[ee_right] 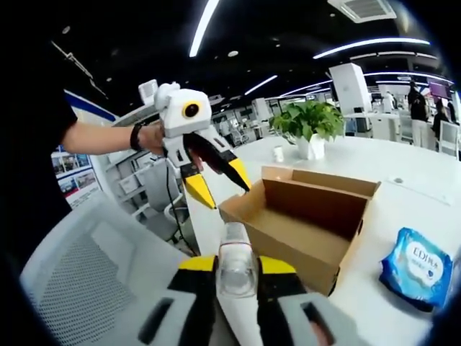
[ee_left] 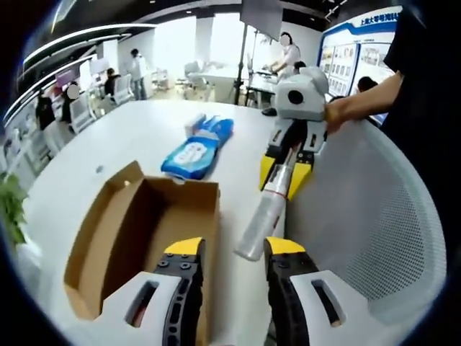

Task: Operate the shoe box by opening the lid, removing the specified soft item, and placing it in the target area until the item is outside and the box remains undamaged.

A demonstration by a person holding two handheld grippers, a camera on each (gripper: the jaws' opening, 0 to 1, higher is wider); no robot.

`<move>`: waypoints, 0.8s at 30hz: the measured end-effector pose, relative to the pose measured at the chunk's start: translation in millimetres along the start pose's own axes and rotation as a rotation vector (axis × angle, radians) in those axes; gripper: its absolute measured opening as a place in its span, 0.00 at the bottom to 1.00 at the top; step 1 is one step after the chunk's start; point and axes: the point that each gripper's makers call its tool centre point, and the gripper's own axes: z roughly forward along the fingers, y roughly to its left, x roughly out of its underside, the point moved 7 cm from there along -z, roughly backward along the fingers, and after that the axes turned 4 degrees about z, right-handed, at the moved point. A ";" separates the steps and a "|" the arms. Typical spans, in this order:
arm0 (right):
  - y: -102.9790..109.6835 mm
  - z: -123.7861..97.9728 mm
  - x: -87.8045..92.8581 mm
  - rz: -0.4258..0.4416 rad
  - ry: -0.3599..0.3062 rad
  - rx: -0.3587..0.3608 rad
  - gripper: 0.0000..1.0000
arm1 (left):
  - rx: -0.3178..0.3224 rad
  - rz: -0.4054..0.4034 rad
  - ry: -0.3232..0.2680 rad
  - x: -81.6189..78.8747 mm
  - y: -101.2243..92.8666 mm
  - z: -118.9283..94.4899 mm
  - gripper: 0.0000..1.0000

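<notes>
Your right gripper (ee_right: 237,272) squeezes a clear soft tube (ee_right: 235,268) beside the open box (ee_right: 302,216). Your left gripper (ee_left: 232,252) is wide open, holding nothing.

Open cardboard box (ee_left: 144,231) uncovered on top, free to enter from above, walls blocking entry from the sides. Bare worktop (ee_left: 130,137) around it, broken by a blue wipes pack (ee_left: 198,148) just beyond. White mesh chair back (ee_left: 374,216) crowding the near edge.
</notes>
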 end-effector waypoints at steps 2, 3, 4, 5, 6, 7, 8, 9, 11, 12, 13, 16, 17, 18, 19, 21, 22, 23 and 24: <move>-1.2 -2.3 0.2 0.003 -0.001 0.003 0.16 | -0.013 -0.014 -0.006 1.8 0.9 -0.2 0.34; -1.8 -3.9 0.0 0.006 -0.003 0.004 0.16 | -0.017 -0.019 -0.006 2.6 1.0 -0.1 0.35; -2.1 -4.9 -0.1 0.006 -0.003 0.004 0.16 | -0.023 -0.023 -0.007 3.4 1.4 0.0 0.36; -3.0 -6.5 0.2 0.005 -0.001 0.005 0.16 | -0.031 -0.028 -0.008 4.2 2.1 0.2 0.37; -3.9 -7.8 0.8 0.004 0.003 0.007 0.16 | -0.042 -0.035 -0.010 5.4 2.9 0.1 0.38; -5.1 -9.5 1.6 0.005 0.007 0.008 0.16 | -0.050 -0.038 -0.011 6.0 3.0 0.0 0.38; -6.9 -12.2 2.5 0.005 0.010 0.013 0.16 | -0.057 -0.042 -0.014 6.6 3.4 -0.2 0.38; -8.2 -14.3 2.6 0.006 0.012 0.017 0.16 | -0.067 -0.051 -0.019 7.5 3.6 -0.4 0.38; -11.4 -20.1 1.8 0.007 0.010 0.027 0.16 | -0.081 -0.058 -0.021 9.2 4.0 -0.8 0.38; -13.3 -23.4 1.2 0.007 0.008 0.033 0.16 | -0.091 -0.064 -0.022 10.6 4.3 -0.9 0.39; -15.0 -25.7 1.2 0.007 0.008 0.038 0.16 | -0.102 -0.071 -0.022 12.5 5.0 -1.0 0.39; -20.8 -34.1 1.0 0.008 0.009 0.054 0.16 | -0.132 -0.094 -0.027 16.9 7.1 -1.5 0.41; -23.3 -37.6 0.9 0.008 0.009 0.062 0.16 | -0.144 -0.101 -0.029 18.1 7.8 -1.7 0.41; -25.1 -40.2 0.9 0.009 0.010 0.067 0.16 | -0.159 -0.114 -0.031 20.4 9.0 -2.0 0.42; -27.3 -43.6 0.6 0.008 0.009 0.074 0.16 | -0.169 -0.124 -0.033 22.0 9.8 -2.0 0.43; -30.4 -48.0 0.3 0.007 0.010 0.083 0.16 | -0.191 -0.153 -0.042 26.0 11.8 -2.0 0.45; -32.4 -51.7 -0.1 0.006 0.010 0.090 0.16 | -0.204 -0.169 -0.043 29.1 12.8 -2.0 0.47; -34.1 -54.1 -0.4 0.006 0.010 0.096 0.16 | -0.209 -0.172 -0.043 30.1 13.2 -2.1 0.47; -36.7 -57.7 -0.7 0.005 0.009 0.104 0.16 | -0.221 -0.181 -0.041 32.9 13.7 -2.3 0.47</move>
